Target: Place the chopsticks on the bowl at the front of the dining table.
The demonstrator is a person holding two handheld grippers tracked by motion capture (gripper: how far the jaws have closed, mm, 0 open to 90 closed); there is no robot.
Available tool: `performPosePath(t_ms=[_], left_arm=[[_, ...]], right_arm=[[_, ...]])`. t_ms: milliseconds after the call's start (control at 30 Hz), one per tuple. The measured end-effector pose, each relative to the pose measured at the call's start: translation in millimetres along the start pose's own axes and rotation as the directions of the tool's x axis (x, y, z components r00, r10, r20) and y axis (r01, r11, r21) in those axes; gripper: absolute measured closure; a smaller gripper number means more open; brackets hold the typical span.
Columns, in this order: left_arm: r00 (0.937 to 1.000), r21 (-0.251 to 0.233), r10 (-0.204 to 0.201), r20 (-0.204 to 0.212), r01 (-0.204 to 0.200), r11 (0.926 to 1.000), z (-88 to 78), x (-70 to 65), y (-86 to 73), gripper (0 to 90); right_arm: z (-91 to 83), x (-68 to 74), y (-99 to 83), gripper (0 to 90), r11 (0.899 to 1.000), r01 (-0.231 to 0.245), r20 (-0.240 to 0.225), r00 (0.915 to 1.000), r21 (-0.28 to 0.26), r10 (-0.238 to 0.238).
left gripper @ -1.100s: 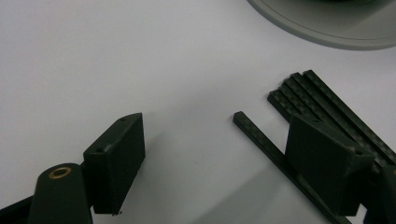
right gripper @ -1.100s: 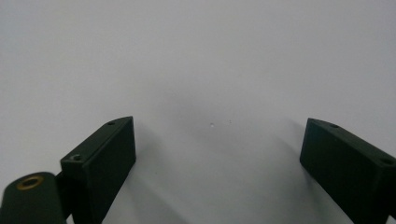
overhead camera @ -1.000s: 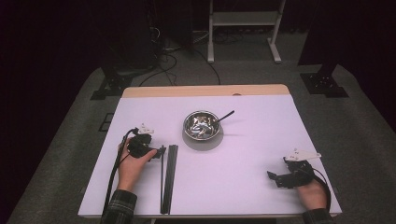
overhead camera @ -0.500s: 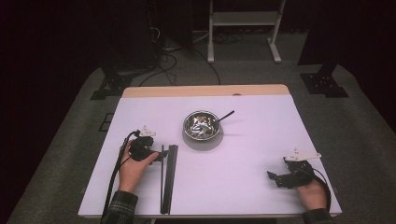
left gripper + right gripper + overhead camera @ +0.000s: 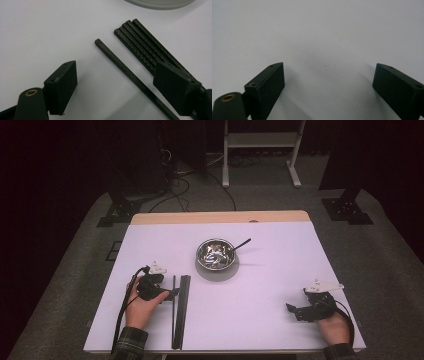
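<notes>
A single black stick lies on the white table, apart from a bundle of several black sticks to its right. My left gripper is open low over the table. The single stick runs between its jaws, untouched, and one jaw hangs over the bundle. In the high view the left gripper points right at the single stick and the bundle. My right gripper rests near the front right corner, open, with bare table between its jaws.
A metal bowl with a dark utensil handle sticking out stands mid-table on a round grey mat, just beyond the sticks. Its edge shows at the top of the left gripper view. A wooden strip runs along the table's far edge.
My left gripper has slid a little toward the near edge, alongside the sticks. The right gripper has stayed in place.
</notes>
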State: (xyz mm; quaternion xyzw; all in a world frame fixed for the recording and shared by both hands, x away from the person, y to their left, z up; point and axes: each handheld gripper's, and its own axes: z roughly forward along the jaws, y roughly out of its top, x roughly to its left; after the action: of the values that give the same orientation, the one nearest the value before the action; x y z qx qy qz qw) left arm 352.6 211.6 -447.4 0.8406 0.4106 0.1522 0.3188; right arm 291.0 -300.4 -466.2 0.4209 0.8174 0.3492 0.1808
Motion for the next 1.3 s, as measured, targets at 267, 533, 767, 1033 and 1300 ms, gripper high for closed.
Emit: performPosePath(t_ms=[267, 533, 767, 1033, 1300], left_arm=[[0.9994, 0.011, 0.032, -0.012, -0.032, 0.9994, -2.7, -13.5, -5.9, 18.2], [0.9997, 0.010, 0.025, -0.009, -0.025, 0.9996, -8.7, -19.5, -13.9, 18.1], [0.9997, 0.006, 0.024, -0.005, -0.024, 0.9997, -15.0, -27.6, -21.5, 18.1], [0.9997, 0.011, 0.024, 0.005, -0.024, 0.9996, -24.1, -37.2, -31.4, 18.1], [0.9997, 0.009, 0.025, 0.000, -0.025, 0.9996, -30.7, -44.4, -39.6, 18.2]], right_arm=[[0.0, 0.0, 0.0, 9.1, 1.000, 0.000, 0.000, 1.0000, 0.000, 0.000], [0.0, 0.1, 0.0, 9.1, 1.000, 0.000, 0.000, 1.0000, 0.000, 0.000], [0.0, 0.1, 0.0, 9.1, 1.000, 0.000, 0.000, 1.0000, 0.000, 0.000], [0.0, 0.1, 0.0, 9.1, 1.000, 0.000, 0.000, 1.0000, 0.000, 0.000], [-0.1, 0.2, 0.0, 9.1, 1.000, -0.001, 0.001, 1.0000, 0.000, 0.001]])
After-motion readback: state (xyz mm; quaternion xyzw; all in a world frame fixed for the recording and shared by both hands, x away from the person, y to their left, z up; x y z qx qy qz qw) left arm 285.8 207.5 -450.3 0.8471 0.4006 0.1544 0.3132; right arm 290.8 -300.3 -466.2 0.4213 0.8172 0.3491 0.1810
